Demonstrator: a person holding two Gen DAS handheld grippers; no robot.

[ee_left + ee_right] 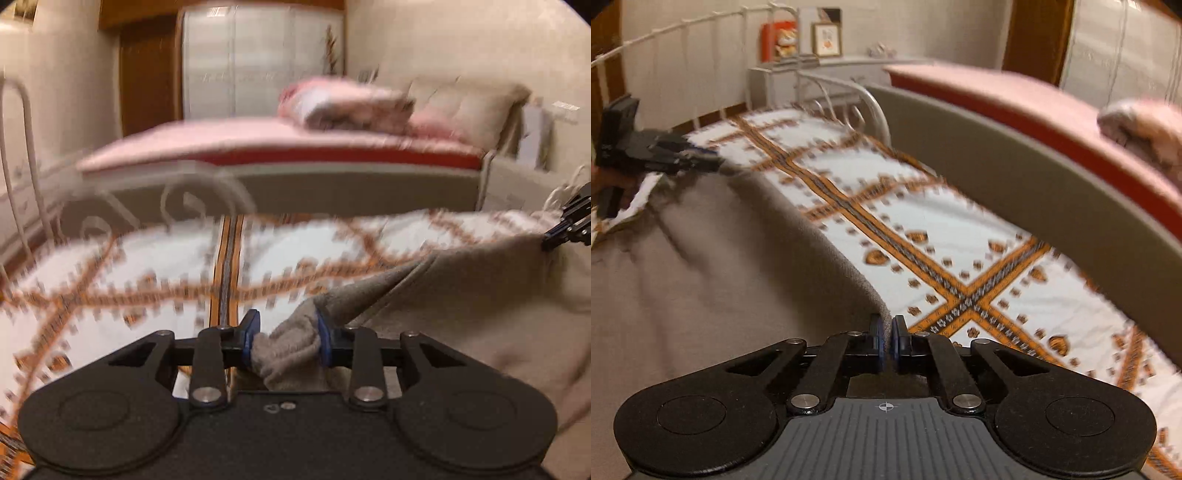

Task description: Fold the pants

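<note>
The beige-grey pants (461, 295) hang stretched between my two grippers above a white bedspread with an orange pattern (147, 266). My left gripper (286, 339) is shut on a bunched end of the pants. My right gripper (886, 339) is shut on the pants' edge (720, 258). The right gripper also shows in the left wrist view (550, 240), pinching the far corner. The left gripper shows in the right wrist view (713, 164), pinching the other corner. Both views are blurred by motion.
The bedspread (960, 240) covers a bed with a white metal frame (871, 107). A second bed with a pink cover (258, 140) and folded bedding (347, 103) stands beside it. A wardrobe (258, 55) and a white shelf (827, 66) stand by the walls.
</note>
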